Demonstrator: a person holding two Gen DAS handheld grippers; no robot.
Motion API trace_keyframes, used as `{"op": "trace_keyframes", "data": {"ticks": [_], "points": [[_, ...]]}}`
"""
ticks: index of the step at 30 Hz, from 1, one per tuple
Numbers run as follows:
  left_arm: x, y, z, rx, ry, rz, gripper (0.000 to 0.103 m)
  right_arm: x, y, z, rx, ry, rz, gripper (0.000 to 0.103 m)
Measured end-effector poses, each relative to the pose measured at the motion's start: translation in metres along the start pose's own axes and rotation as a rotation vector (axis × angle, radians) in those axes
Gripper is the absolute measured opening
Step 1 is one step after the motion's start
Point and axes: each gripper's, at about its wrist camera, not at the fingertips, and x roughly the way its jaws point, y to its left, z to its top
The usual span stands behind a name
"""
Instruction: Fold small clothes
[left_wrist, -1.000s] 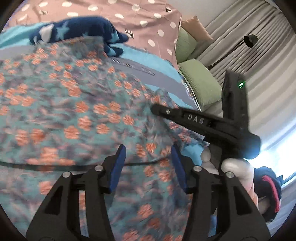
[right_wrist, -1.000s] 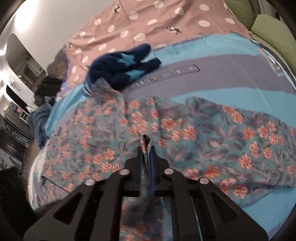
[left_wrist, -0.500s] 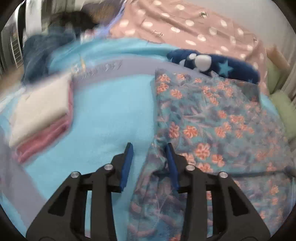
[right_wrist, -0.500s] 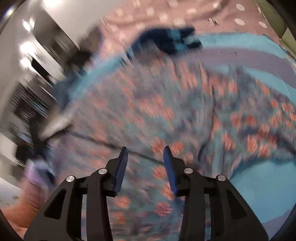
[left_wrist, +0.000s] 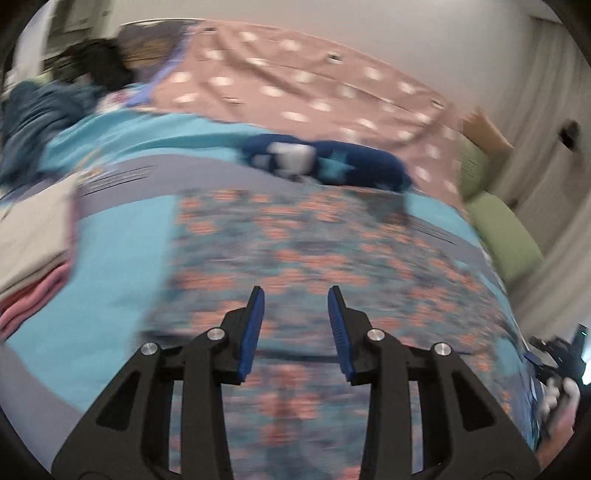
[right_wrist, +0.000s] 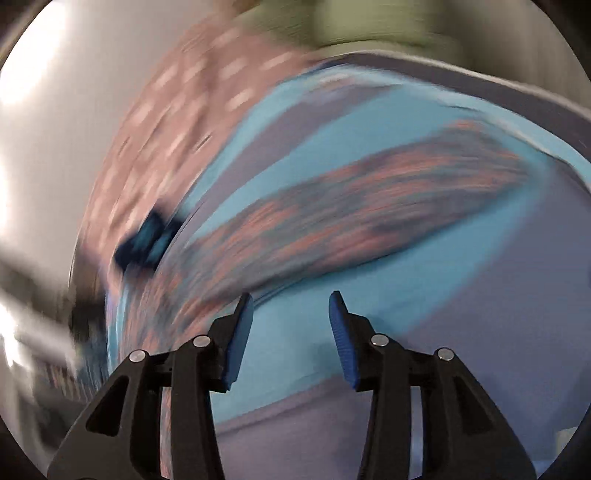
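A teal garment with orange flowers (left_wrist: 317, 251) lies spread flat on the blue and grey bed cover (left_wrist: 110, 266). My left gripper (left_wrist: 295, 306) is open and empty, held above the garment's near part. In the right wrist view the same garment (right_wrist: 351, 214) is motion blurred and stretches away to the upper right. My right gripper (right_wrist: 290, 314) is open and empty, over bare blue cover just off the garment's near edge. The right gripper also shows at the far right of the left wrist view (left_wrist: 557, 354).
A navy garment with stars (left_wrist: 325, 166) lies beyond the floral one. A folded stack of beige and pink clothes (left_wrist: 29, 251) sits at the left. A pink dotted blanket (left_wrist: 295, 85) covers the far bed. Green cushions (left_wrist: 498, 225) lie at the right.
My right gripper has let go of the floral garment and swung away to the right. My left gripper has swept from the garment's left edge to over its middle. Both views are blurred.
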Motion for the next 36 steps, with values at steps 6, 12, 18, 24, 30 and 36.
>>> {"op": "trace_keyframes", "data": {"ticks": [6, 12, 18, 24, 30, 36], "points": [[0.049, -0.048, -0.009, 0.030, 0.118, -0.074, 0.035, 0.001, -0.097, 0.032, 0.323, -0.039, 0.004, 0.046], [0.082, -0.066, -0.025, 0.066, 0.189, -0.053, 0.038, 0.019, -0.122, 0.051, 0.391, -0.135, 0.071, 0.045], [0.092, -0.057, -0.027, 0.038, 0.205, -0.125, 0.049, 0.043, -0.130, 0.070, 0.499, -0.140, 0.127, 0.008], [0.093, -0.077, -0.032, 0.155, 0.201, -0.119, 0.075, 0.040, -0.049, 0.069, 0.330, -0.120, 0.310, 0.007], [0.097, -0.096, -0.038, 0.272, 0.201, -0.022, 0.077, 0.049, 0.129, 0.013, -0.082, 0.072, 0.568, 0.007], [0.092, -0.086, -0.035, 0.220, 0.196, -0.070, 0.077, 0.079, 0.250, -0.104, -0.439, 0.319, 0.632, 0.007]]}}
